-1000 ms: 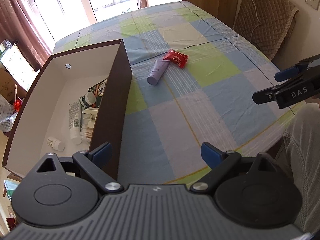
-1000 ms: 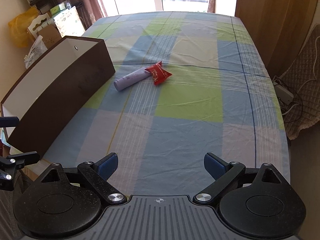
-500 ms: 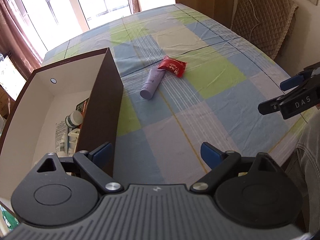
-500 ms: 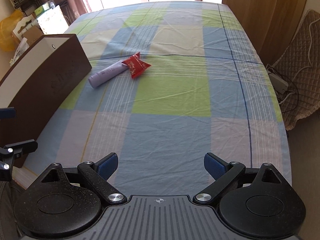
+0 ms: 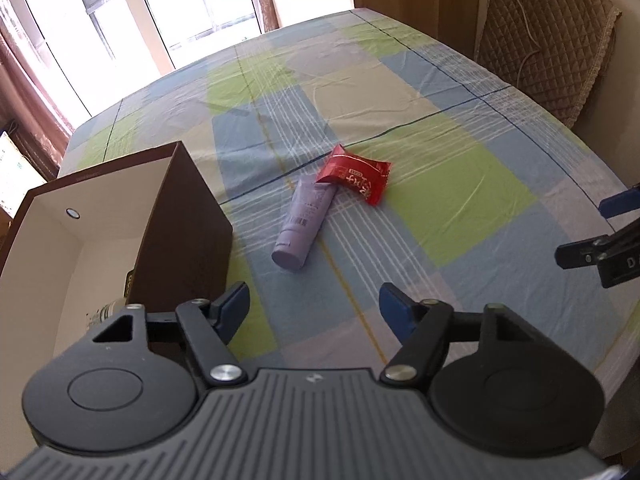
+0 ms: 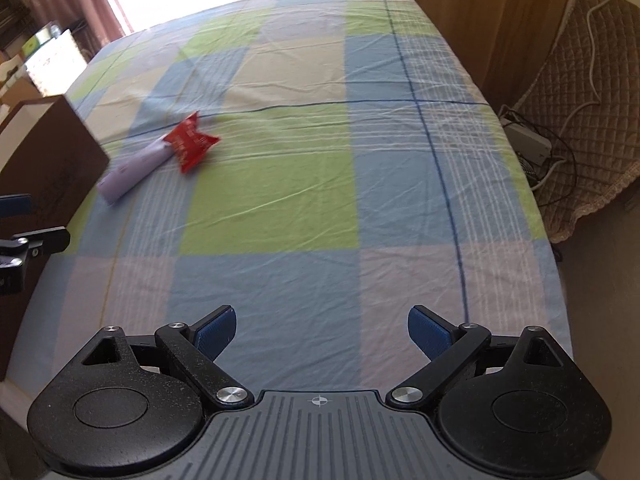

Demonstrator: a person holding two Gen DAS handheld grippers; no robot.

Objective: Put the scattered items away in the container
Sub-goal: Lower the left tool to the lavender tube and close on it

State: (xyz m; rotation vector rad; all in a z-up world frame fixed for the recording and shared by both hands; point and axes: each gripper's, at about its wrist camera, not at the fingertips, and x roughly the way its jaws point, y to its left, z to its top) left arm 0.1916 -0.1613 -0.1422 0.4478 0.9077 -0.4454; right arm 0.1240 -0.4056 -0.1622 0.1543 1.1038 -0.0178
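Left gripper (image 5: 314,305) gaping, empty, beside the box (image 5: 188,216) corner. Right gripper (image 6: 322,330) likewise spread and empty, well back from the box. Tube (image 5: 304,220) lies ahead of the left gripper, just past the box's wall, cap nearest, long axis running away. Red packet (image 5: 356,178) overlaps its far end. Left looks nearer.

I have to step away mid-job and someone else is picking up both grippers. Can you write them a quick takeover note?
Left hand-held gripper: open, holding nothing, beside the box.
Right hand-held gripper: open, holding nothing, over bare tablecloth.
Brown box: stands at the table's left, some items already inside.
Left to do: the purple tube and the red packet lie on the cloth, the packet overlapping the tube's far end. Both must go in the box.
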